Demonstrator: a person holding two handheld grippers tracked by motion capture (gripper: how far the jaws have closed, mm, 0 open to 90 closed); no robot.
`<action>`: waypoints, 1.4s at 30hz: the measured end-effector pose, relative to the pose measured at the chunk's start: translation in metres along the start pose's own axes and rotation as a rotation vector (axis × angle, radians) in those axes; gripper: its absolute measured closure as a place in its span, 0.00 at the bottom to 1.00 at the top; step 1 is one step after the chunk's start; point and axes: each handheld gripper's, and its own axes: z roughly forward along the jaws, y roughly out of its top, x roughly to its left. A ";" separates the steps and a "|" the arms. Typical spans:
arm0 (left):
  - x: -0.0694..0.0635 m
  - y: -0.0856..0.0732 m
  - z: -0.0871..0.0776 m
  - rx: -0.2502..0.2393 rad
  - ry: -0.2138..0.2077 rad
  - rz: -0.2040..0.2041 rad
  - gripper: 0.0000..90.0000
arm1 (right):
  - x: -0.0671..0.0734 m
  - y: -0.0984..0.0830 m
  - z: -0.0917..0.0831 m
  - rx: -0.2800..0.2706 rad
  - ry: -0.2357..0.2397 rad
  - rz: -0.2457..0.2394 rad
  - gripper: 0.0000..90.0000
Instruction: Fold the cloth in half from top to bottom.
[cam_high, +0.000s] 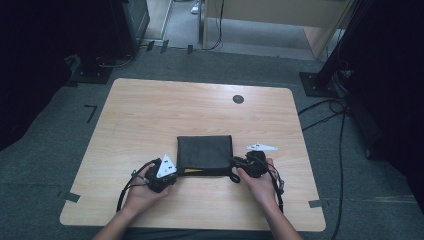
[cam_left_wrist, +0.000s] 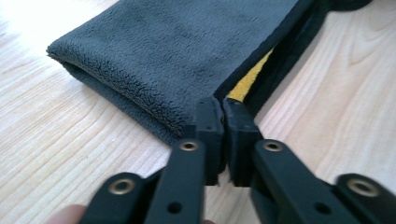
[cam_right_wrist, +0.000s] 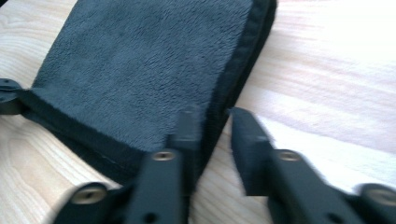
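Note:
A dark grey fleece towel (cam_high: 205, 152) lies folded into a rectangle on the wooden table (cam_high: 200, 105), toward its near edge. My left gripper (cam_high: 176, 172) is at the towel's near left corner. In the left gripper view its jaws (cam_left_wrist: 223, 105) stand almost together, tips pinching the black hem where a yellow inner layer (cam_left_wrist: 247, 84) peeks out of the towel (cam_left_wrist: 187, 46). My right gripper (cam_high: 237, 165) is at the near right corner. Its jaws (cam_right_wrist: 212, 116) stand apart astride the towel's (cam_right_wrist: 140, 60) hemmed edge, one finger over the cloth and the other over bare wood.
A round dark grommet (cam_high: 238, 99) sits in the tabletop at the back. Cables trail from both grippers toward the near edge. Dark stands and cables crowd the carpet around the table.

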 end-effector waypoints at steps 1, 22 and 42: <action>0.002 0.000 -0.002 -0.018 -0.023 -0.008 0.85 | -0.001 0.001 -0.002 -0.005 0.003 0.002 0.71; 0.039 -0.025 -0.036 -0.096 0.098 -0.349 0.24 | 0.064 0.035 0.028 -0.162 -0.090 -0.148 0.19; 0.052 -0.076 -0.068 0.099 0.363 -0.378 0.18 | 0.081 0.011 0.078 -0.078 -0.277 -0.205 0.15</action>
